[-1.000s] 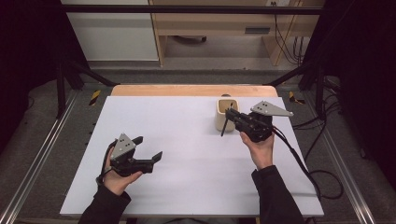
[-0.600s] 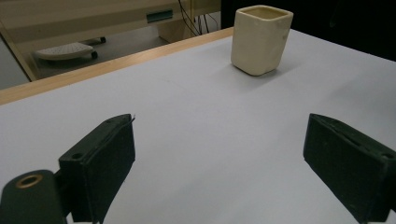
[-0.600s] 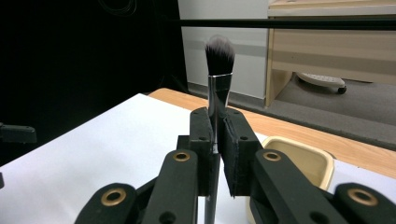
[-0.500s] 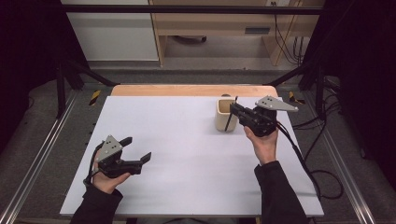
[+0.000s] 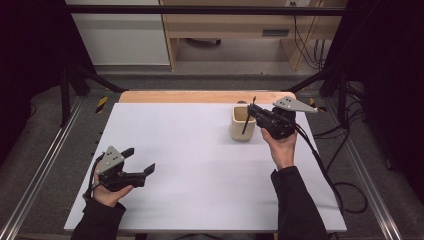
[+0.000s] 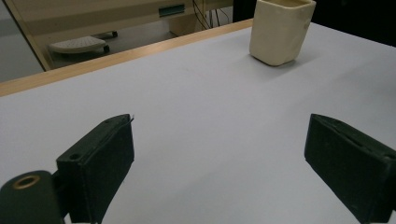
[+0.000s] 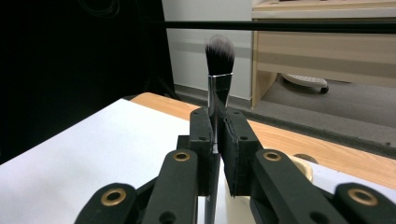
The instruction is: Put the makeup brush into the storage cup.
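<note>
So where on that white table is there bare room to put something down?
Bare white table spreads between the left gripper and the cream cup, and along the far wooden edge. It is crowded only where the right gripper holds the brush.

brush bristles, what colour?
Dark bristles fading to pale tips; clearest in the right gripper view.

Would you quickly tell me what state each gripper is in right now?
Left gripper: open, holding nothing.
Right gripper: closed on a black-bristled makeup brush with a silver ferrule.
</note>
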A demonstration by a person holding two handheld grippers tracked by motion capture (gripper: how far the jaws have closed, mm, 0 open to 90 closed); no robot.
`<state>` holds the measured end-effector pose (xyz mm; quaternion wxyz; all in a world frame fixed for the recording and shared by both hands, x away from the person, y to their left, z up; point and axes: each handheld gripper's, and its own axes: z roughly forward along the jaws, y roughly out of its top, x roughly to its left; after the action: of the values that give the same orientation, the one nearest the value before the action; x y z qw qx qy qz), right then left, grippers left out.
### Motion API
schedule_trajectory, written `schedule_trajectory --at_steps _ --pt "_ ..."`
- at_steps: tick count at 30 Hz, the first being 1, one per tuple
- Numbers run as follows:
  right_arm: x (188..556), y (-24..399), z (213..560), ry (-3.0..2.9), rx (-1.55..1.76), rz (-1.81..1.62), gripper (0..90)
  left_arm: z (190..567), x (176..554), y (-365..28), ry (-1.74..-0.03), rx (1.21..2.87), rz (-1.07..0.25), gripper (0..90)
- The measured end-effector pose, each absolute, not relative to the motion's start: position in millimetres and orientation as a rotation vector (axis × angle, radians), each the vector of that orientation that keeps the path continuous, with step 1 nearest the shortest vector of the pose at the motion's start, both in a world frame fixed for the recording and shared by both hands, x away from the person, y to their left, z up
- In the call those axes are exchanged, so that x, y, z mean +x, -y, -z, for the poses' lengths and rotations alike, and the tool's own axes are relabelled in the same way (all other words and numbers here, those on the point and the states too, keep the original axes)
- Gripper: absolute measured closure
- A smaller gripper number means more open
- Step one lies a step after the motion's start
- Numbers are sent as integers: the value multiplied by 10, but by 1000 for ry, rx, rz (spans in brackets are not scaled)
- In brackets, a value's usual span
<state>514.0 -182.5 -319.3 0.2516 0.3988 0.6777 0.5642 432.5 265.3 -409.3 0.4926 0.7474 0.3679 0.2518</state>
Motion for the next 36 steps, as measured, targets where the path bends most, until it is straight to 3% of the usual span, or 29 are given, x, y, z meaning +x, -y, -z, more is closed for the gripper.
schedule_trajectory --at_steps 36 --pt "5611 1912 3026 -1725 1149 -1473 834 4110 4353 -2712 -898 1799 -608 75"
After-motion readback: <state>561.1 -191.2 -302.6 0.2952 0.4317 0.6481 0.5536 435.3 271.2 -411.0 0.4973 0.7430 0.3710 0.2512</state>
